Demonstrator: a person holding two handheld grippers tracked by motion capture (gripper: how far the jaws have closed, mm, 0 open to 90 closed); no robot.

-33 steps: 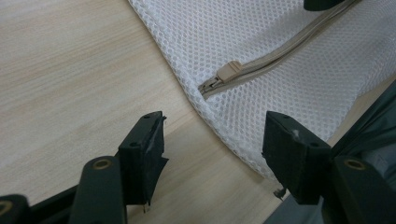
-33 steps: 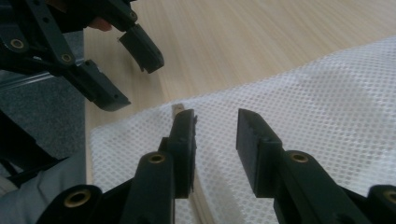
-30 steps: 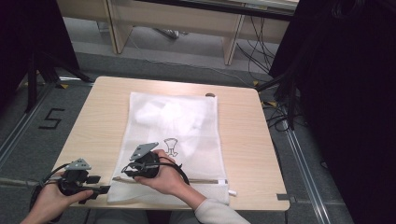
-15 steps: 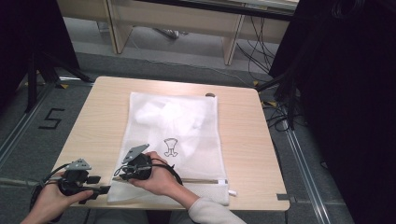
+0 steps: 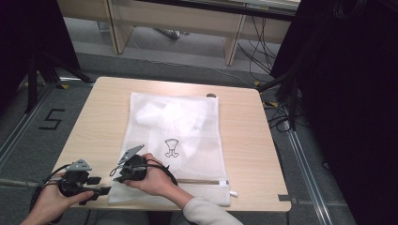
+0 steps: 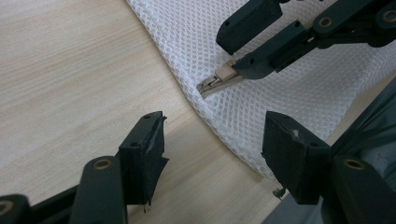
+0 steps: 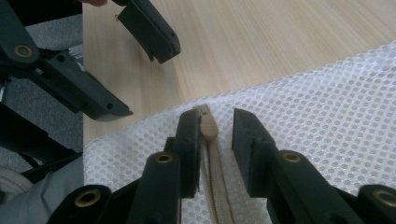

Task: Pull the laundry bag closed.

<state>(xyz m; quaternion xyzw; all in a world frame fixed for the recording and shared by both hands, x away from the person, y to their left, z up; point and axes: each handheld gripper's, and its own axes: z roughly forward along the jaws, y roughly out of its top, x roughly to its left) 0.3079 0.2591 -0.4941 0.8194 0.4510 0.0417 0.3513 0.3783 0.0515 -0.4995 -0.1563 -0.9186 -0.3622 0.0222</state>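
Both jaws now astride zipper pull (image 7: pixel 208 125).

Showing black "5" (image 5: pixel 51 119) marked on grey floor (image 5: pixel 28 140), left of tabletop (image 5: pixel 244 140); no other readable txt.

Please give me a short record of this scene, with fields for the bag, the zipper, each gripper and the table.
bag: white mesh bag lying flat on the table, a small black print on it
zipper: beige zipper pull at the bag's near left corner
right gripper: jaws open, one each side of the pull
left gripper: open, at the bag's corner
table: light wood table
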